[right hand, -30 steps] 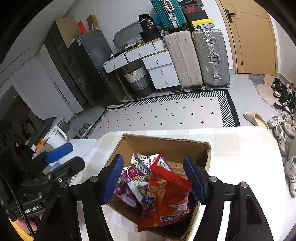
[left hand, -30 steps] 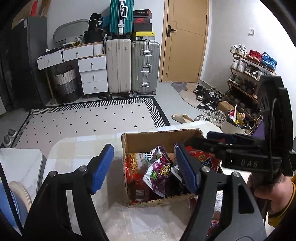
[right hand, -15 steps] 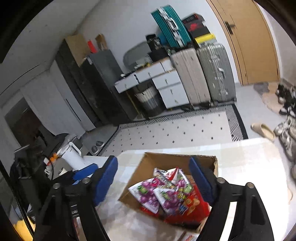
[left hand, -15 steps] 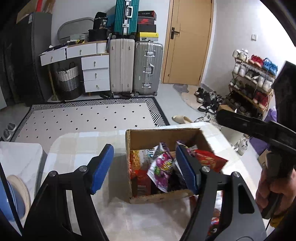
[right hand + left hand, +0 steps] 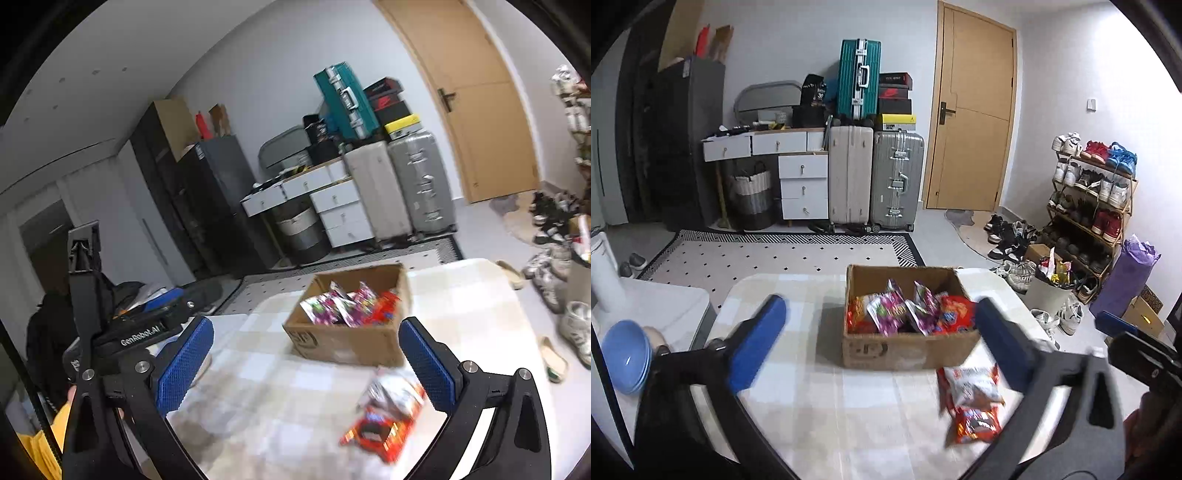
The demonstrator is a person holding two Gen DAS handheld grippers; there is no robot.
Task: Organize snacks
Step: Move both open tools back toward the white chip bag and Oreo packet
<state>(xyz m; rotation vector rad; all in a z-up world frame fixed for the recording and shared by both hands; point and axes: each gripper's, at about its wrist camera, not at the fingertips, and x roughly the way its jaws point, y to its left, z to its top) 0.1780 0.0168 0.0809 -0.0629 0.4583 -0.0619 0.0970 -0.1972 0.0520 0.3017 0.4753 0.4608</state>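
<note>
From the left wrist, the left gripper (image 5: 882, 345) has just opened wide and holds nothing; the box (image 5: 908, 345) of snacks sits mid-table (image 5: 812, 413), a red bag (image 5: 973, 402) just before it. From the right wrist, the right gripper (image 5: 306, 363) has just opened wide too, empty, the red bag (image 5: 384, 421) near the table's close edge.

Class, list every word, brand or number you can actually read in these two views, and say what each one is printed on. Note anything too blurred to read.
"GenRobot.AI": on the black body of the left gripper, seen from the right wrist view.
Snack packets in the cardboard box: print blurred, unreadable.
Two snack packets on the table: unreadable.
Mark on the box front: unreadable.
Shoe boxes on the suitcases: too small.
</note>
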